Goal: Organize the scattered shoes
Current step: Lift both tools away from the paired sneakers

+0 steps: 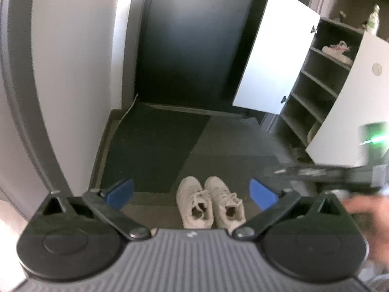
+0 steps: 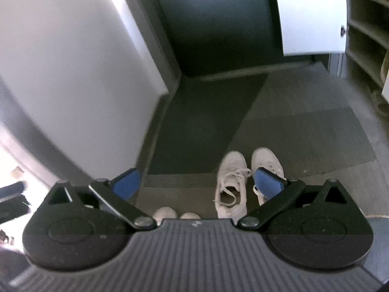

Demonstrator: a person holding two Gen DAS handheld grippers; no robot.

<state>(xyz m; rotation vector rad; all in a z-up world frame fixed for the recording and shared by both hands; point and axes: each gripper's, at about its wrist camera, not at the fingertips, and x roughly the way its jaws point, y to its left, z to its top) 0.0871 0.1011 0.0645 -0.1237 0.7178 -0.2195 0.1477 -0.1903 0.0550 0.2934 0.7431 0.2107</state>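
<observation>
Pair of white lace-up sneakers (image 1: pixel 210 202) stood side by side on the grey ribbed floor mat (image 1: pixel 233 150), toes pointing toward the far dark door (image 1: pixel 192 48). The left claw (image 1: pixel 192 192) was spread wide with nothing between its blue pads (image 1: pixel 121 192); the sneakers lay below it, just right of the middle of the gap, apart from both pads. The right claw (image 2: pixel 198 185) was likewise spread and empty; in its view the sneakers (image 2: pixel 231 185) sat toward its right side, the right-hand shoe partly hidden behind the right blue pad (image 2: pixel 267 182), contact not discernible. Far right stood an open white-doored shoe cabinet (image 1: pixel 323 77), a pale shoe (image 1: pixel 336 47) on an upper shelf.
</observation>
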